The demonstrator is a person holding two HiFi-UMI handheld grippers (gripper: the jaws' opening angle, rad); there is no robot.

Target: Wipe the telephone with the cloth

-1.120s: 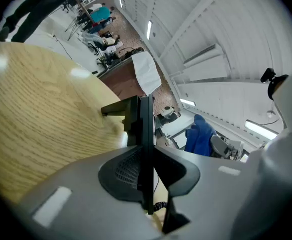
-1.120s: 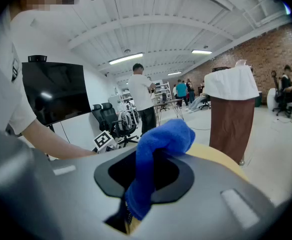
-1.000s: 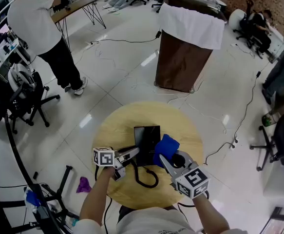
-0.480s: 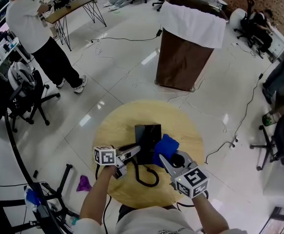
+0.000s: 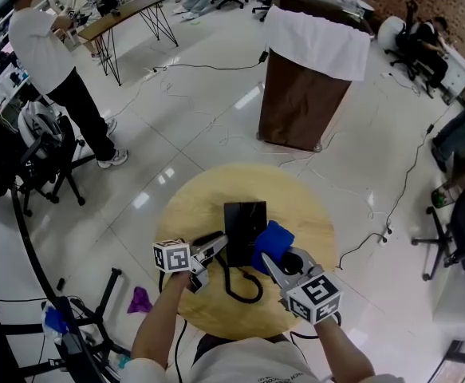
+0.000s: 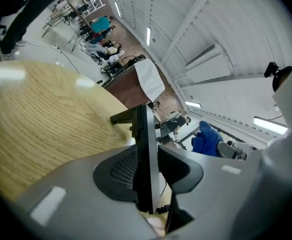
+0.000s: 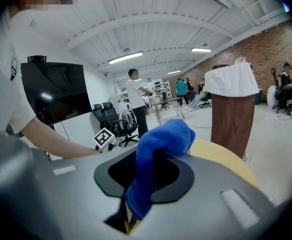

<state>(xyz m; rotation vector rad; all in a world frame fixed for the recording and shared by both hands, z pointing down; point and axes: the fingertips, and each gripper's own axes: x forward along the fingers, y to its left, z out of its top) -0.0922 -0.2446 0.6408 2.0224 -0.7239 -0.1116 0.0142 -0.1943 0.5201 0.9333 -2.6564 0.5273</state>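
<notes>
A flat black telephone (image 5: pixel 244 223) lies on the round wooden table (image 5: pixel 200 202), and its coiled cord (image 5: pixel 240 287) loops toward me. My left gripper (image 5: pixel 218 244) is at the telephone's near left edge. In the left gripper view that thin edge (image 6: pixel 144 149) stands between the jaws with a gap on the right side. The jaws have just been opening and do not clamp it. My right gripper (image 5: pixel 273 263) is shut on a blue cloth (image 5: pixel 273 242), whose bunch rests against the telephone's right side. In the right gripper view the cloth (image 7: pixel 156 154) hangs down between the jaws.
A brown bin with a white liner (image 5: pixel 304 78) stands beyond the table. A person (image 5: pixel 45 54) stands at the far left near an office chair (image 5: pixel 45 154). Cables run across the white floor, and a purple rag (image 5: pixel 139 300) lies left of the table.
The left jaws stand wider round the telephone's edge. The person at the far left has stepped further away. My right gripper and the cloth have stayed where they were.
</notes>
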